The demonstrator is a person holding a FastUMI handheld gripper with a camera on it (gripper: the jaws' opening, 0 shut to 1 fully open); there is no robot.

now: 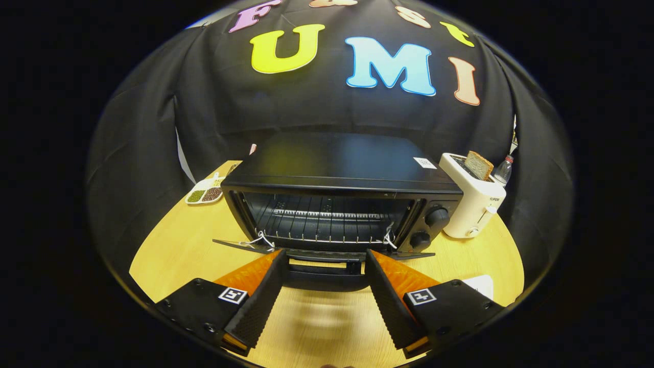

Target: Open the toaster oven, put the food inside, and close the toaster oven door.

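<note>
Gripper view: fingers (323, 255) spread apart, seemingly empty, before toaster oven's (337, 197) lowered door (322, 268).

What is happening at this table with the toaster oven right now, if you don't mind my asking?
A person is working a handheld gripper in front of the toaster oven. Its door is already folded down flat, with the handle between the open fingers, which grip nothing. The wire rack inside looks bare, so no food has gone in yet. A white toaster with a slice of bread stands beside the oven, and a divided dish sits on the other side.
</note>
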